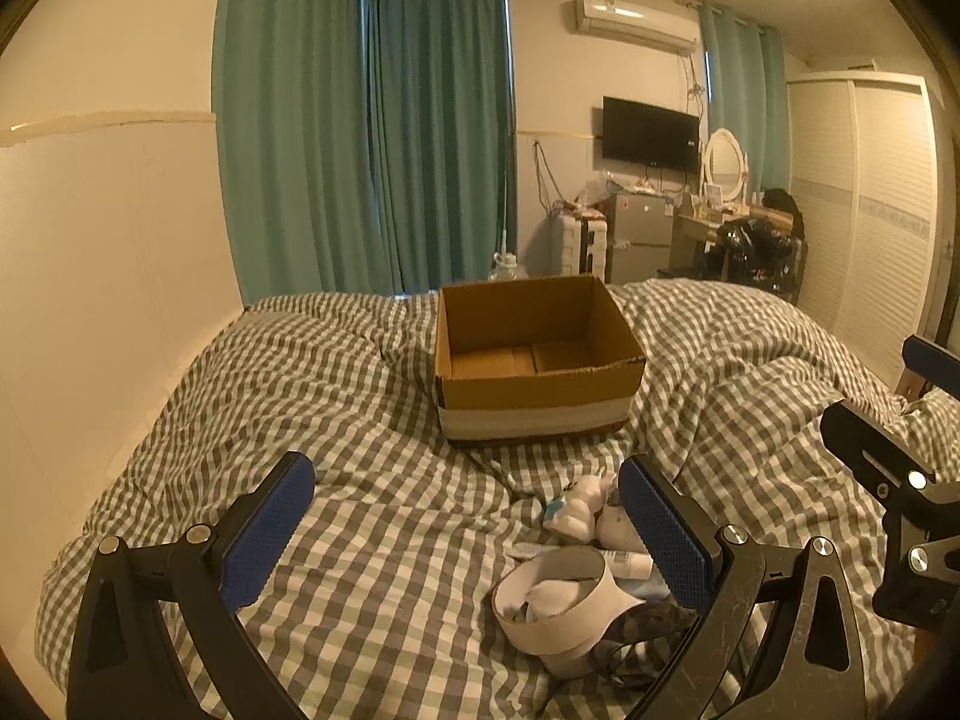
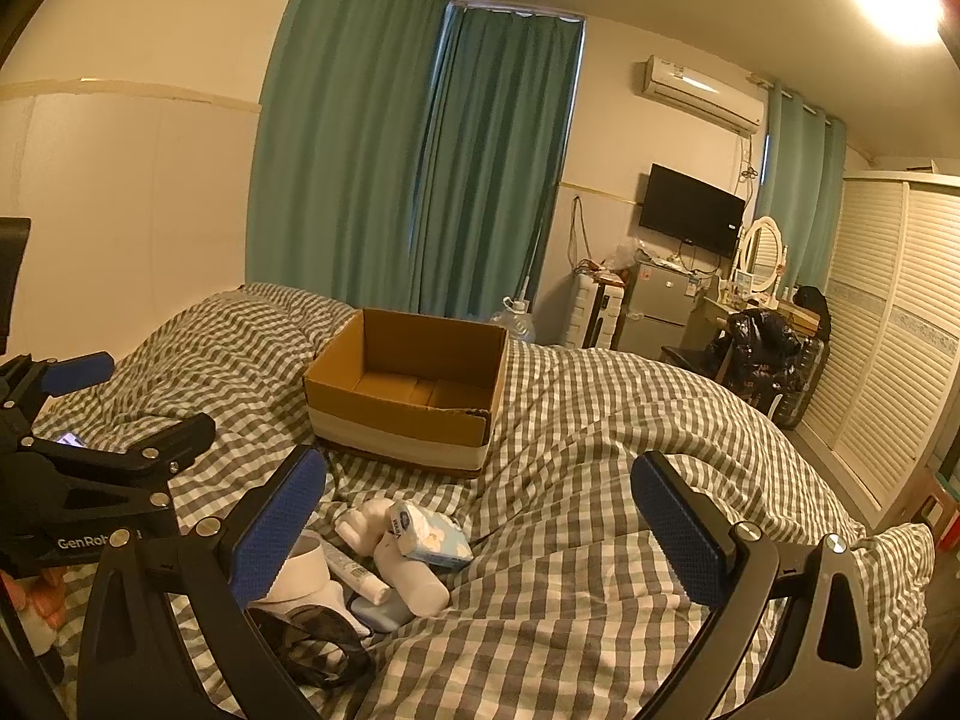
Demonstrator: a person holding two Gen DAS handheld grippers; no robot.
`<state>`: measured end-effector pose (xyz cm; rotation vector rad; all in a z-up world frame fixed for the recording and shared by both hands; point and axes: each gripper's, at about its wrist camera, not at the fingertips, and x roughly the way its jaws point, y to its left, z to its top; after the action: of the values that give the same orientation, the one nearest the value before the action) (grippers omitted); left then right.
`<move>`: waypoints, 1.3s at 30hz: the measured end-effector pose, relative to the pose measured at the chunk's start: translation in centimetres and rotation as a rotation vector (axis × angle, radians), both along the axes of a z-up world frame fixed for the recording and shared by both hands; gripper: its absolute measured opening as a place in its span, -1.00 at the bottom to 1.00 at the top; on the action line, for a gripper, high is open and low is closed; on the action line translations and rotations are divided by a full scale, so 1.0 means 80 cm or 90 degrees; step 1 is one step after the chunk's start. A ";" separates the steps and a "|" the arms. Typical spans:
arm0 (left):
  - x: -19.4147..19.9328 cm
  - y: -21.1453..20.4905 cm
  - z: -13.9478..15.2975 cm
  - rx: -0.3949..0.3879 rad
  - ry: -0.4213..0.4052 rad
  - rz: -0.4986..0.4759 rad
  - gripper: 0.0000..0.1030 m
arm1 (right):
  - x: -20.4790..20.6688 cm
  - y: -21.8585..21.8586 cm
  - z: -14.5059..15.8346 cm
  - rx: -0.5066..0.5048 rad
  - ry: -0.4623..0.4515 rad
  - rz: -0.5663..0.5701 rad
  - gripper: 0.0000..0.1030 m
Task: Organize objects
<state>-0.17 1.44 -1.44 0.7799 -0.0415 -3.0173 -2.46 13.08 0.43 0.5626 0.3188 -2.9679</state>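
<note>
Both hand-held grippers spread wide, empty; tissue pack (image 2: 433, 534) and tube (image 2: 358, 573) plain only from the right wrist.

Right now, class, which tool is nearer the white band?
Left. The band lies between the left tool's fingers; the right tool has it outside its left finger, partly hidden.

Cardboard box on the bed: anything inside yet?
Nothing visible in the cardboard box: only bare bottom flaps show. Its near wall hides the front strip of floor in both views. The tissue pack lies outside, on the blanket.
</note>
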 end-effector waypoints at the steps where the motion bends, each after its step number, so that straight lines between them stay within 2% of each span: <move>1: -0.001 -0.001 -0.002 0.002 -0.007 0.000 1.00 | 0.001 -0.002 -0.001 0.004 -0.003 0.003 0.99; 9: 0.002 -0.006 -0.012 0.009 -0.038 -0.017 1.00 | 0.005 -0.011 -0.014 0.016 -0.037 0.019 0.99; 13: 0.006 -0.008 -0.019 -0.011 -0.054 -0.025 1.00 | 0.009 -0.017 -0.022 0.008 -0.063 0.032 0.99; 19: -0.005 -0.011 -0.055 -0.063 -0.139 -0.016 1.00 | 0.005 -0.037 -0.068 0.010 -0.151 0.075 0.97; 24: -0.019 -0.015 -0.089 -0.061 -0.199 -0.020 1.00 | -0.006 -0.051 -0.107 0.008 -0.242 0.121 0.84; 27: -0.024 -0.017 -0.099 -0.053 -0.218 -0.020 1.00 | -0.011 -0.057 -0.124 0.001 -0.287 0.143 0.73; 32: -0.030 -0.021 -0.106 -0.037 -0.238 -0.020 1.00 | -0.019 -0.066 -0.147 0.010 -0.332 0.161 0.31; 33: -0.031 -0.022 -0.107 -0.030 -0.241 -0.020 1.00 | -0.020 -0.065 -0.150 0.012 -0.337 0.163 0.29; 34: -0.032 -0.024 -0.107 -0.026 -0.243 -0.020 1.00 | -0.020 -0.065 -0.151 0.015 -0.338 0.161 0.11; 35: -0.032 -0.024 -0.107 -0.022 -0.243 -0.020 1.00 | -0.020 -0.065 -0.152 0.021 -0.336 0.153 -0.23; 39: -0.029 -0.024 -0.103 -0.013 -0.242 -0.026 1.00 | -0.018 -0.054 -0.141 0.010 -0.318 0.140 -0.34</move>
<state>-2.53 -0.48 -9.68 1.3516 -0.0948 -2.8515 -3.94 8.73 -10.86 1.1514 0.3268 -2.5072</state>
